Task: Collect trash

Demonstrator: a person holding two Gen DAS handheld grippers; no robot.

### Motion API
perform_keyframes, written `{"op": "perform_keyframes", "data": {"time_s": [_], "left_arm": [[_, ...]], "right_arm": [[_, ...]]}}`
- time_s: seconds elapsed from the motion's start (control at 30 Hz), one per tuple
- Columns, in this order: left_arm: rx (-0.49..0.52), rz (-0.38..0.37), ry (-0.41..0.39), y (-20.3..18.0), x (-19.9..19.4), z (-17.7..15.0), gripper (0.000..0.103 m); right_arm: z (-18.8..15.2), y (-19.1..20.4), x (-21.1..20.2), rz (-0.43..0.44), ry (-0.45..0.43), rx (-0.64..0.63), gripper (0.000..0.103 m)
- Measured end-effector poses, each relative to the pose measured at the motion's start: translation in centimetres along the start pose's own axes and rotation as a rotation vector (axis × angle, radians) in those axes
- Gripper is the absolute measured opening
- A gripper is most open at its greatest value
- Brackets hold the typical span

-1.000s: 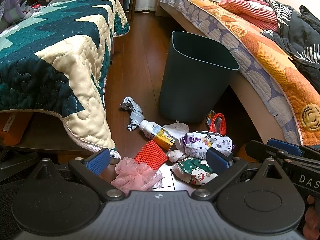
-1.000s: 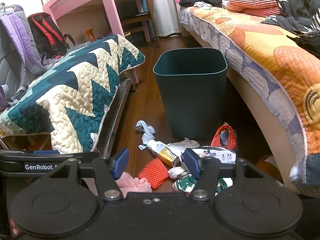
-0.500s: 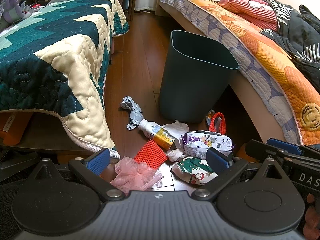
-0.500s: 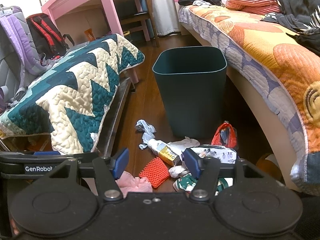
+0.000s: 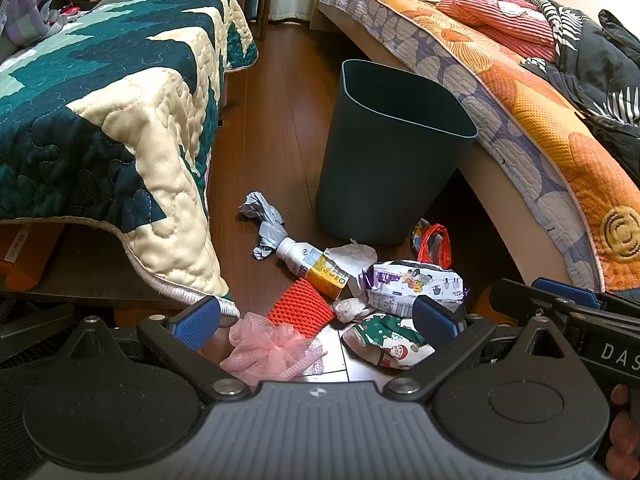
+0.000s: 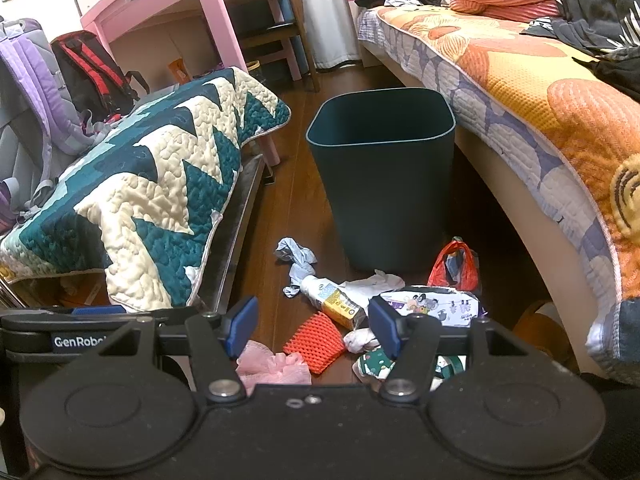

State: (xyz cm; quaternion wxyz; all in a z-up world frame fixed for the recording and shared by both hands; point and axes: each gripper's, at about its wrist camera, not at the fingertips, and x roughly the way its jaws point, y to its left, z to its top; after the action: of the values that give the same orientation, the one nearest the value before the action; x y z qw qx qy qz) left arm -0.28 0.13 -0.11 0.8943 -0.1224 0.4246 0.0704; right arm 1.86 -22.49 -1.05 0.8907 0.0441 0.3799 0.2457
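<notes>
Blue-padded, my left gripper (image 5: 316, 318) is spread wide and holds nothing; it hangs above the litter on the wood floor (image 5: 276, 128), touching none of it. My right gripper (image 6: 312, 326) is also apart and empty, over the same heap. The trash lies just in front of the bin (image 6: 384, 176), between the two beds: a grey rag (image 5: 264, 220), a bottle (image 5: 312, 266), white tissue (image 5: 352, 254), a printed packet (image 5: 416, 286), a red bag (image 5: 434, 240), orange mesh (image 5: 300, 308), a pink net (image 5: 268, 350) and a green wrapper (image 5: 386, 338). The bin stands upright beside the orange bed (image 6: 540, 92).
</notes>
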Motion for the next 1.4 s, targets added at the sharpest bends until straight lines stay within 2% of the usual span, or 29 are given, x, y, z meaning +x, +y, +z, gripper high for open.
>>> {"op": "perform_keyframes", "data": {"time_s": [0.47, 0.57, 0.67, 0.77, 0.87, 1.03, 1.2, 1.4], "left_arm": [[0.000, 0.002, -0.002, -0.2, 0.0, -0.2, 0.103], [-0.006, 0.010, -0.006, -0.1, 0.0, 0.0, 0.103], [-0.036, -0.021, -0.023, 0.4, -0.3, 0.6, 0.103], [-0.041, -0.020, -0.043, 0.6, -0.5, 1.0, 0.103], [-0.044, -0.022, -0.040, 0.9, -0.4, 1.3, 0.103], [-0.022, -0.019, -0.029, 0.9, 0.1, 1.9, 0.103], [0.093, -0.015, -0.016, 0.3, 0.8, 3.2, 0.103], [0.240, -0.057, 0.029, -0.2, 2.3, 5.0, 0.103]], "right_arm": [[0.5, -0.2, -0.2, -0.004, 0.002, 0.006, 0.061], [3.0, -0.7, -0.2, 0.003, 0.001, 0.006, 0.062], [6.8, -1.9, 0.5, -0.045, -0.048, -0.035, 0.062], [10.8, -4.1, 2.5, -0.108, -0.070, -0.038, 0.062], [14.4, -6.3, 5.7, -0.118, -0.052, -0.010, 0.062], [18.1, -9.3, 12.0, -0.207, -0.022, 0.015, 0.061], [20.0, -11.6, 16.8, -0.262, 0.020, 0.033, 0.059], [21.8, -13.6, 20.9, -0.280, 0.104, 0.043, 0.057]]}}
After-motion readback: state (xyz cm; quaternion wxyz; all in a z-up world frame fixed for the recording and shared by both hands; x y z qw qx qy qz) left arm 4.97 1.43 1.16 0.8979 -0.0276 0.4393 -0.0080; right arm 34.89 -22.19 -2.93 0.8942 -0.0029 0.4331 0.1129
